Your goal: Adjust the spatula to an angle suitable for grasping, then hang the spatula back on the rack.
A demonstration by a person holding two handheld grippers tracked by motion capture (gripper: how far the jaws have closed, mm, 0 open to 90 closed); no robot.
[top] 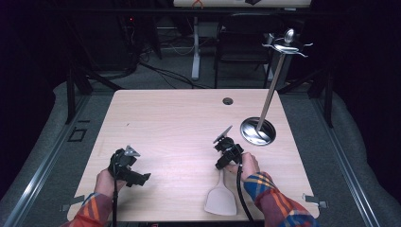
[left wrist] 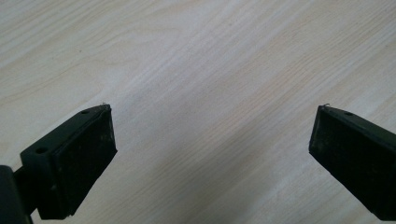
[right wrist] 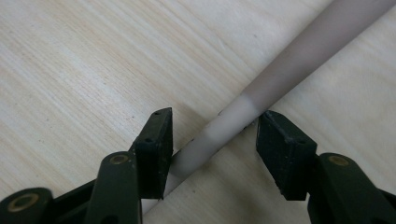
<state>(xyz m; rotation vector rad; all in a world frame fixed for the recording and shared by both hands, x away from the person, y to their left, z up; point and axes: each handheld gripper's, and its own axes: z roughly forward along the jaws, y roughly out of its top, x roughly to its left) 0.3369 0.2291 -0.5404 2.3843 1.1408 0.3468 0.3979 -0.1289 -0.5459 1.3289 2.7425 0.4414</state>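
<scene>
Spatula lies flat on the table near its front edge, pale blade toward the person and handle running up toward the right claw. In the right gripper view that handle crosses diagonally between the two black jaws, which straddle it: the left pad is touching or almost touching it, the right pad sits just beside it, so the right claw is narrow around the handle but not clamped. The right hand wears a plaid sleeve.

At the left, the left claw hovers low over bare wood, well apart from the spatula; in the left gripper view its jaws stand wide, with nothing between them but the grain. The left hand comes in from the bottom edge.

The table is light wood with fine, pale grain and rounded corners, and has a small round hole near its far edge. A metal stand rises tilted from a round shiny base at the right, topped by hooks and a knob.

Beyond the table the room is dark. Grey carpet covers the floor, cables trail across it, and a dark chair stands beside a white desk leg.
</scene>
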